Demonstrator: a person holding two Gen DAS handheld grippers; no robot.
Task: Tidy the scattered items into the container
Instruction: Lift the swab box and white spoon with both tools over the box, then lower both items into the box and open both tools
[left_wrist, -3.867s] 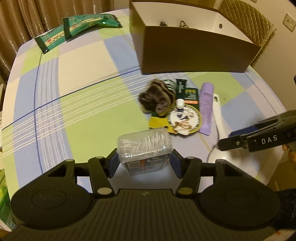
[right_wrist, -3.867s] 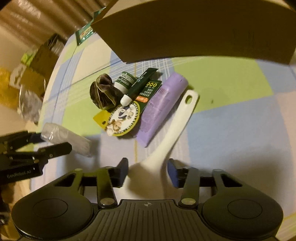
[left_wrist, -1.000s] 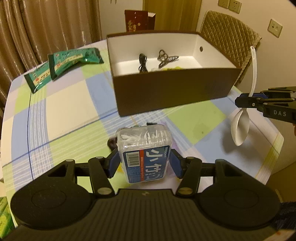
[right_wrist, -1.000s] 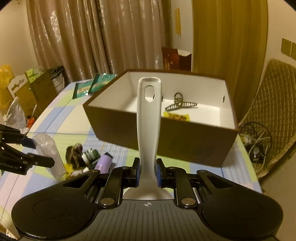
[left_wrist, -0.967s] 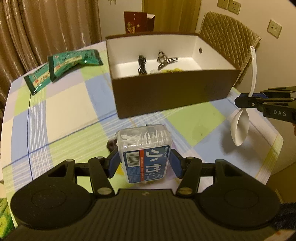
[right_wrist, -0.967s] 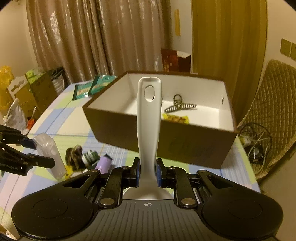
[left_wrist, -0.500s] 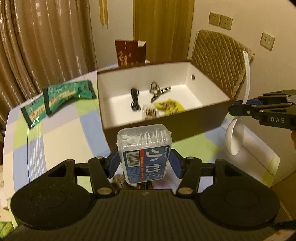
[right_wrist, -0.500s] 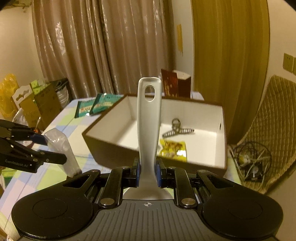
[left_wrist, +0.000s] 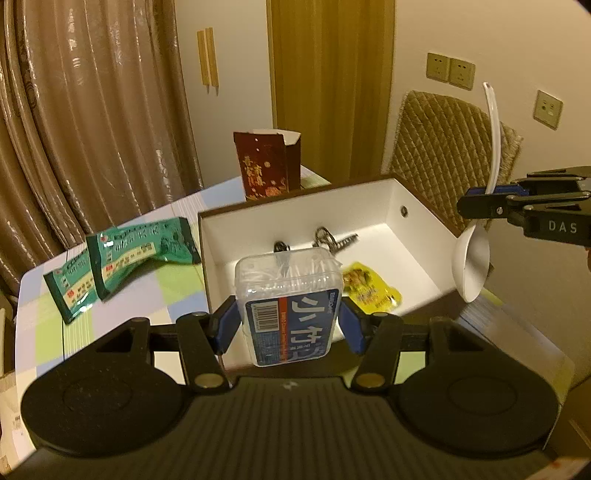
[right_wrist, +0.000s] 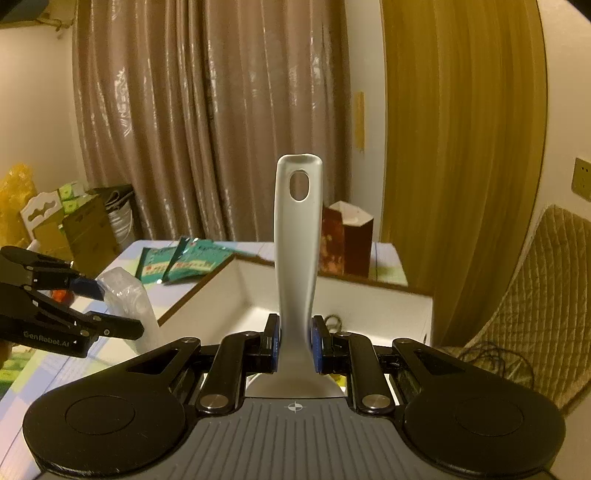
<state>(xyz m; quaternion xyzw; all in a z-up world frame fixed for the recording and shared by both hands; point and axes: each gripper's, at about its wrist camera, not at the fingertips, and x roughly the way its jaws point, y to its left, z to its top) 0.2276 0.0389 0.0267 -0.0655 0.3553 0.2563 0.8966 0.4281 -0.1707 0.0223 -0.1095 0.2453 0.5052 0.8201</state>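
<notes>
My left gripper (left_wrist: 289, 325) is shut on a clear plastic box of cotton swabs (left_wrist: 290, 306) with a blue label, held over the near wall of the brown container (left_wrist: 369, 214). The container's white inside holds a hair claw (left_wrist: 332, 238), a black clip (left_wrist: 280, 246) and a yellow sachet (left_wrist: 369, 290). My right gripper (right_wrist: 295, 341) is shut on the handle of a white spoon (right_wrist: 297, 251), which stands upright above the container (right_wrist: 369, 306). From the left wrist view the spoon (left_wrist: 474, 254) hangs bowl-down at the container's right wall. The left gripper (right_wrist: 94, 308) shows at the left of the right wrist view.
Two green snack packets (left_wrist: 122, 258) lie on the checked tablecloth (left_wrist: 48, 317) left of the container. A dark red carton (left_wrist: 266, 168) stands behind it. A quilted chair (left_wrist: 443, 147) is at the far right. Curtains hang behind the table.
Both grippers rose and moved toward the container with their loads. The swab box now sits over the container's near wall, and the spoon is over its right side.
</notes>
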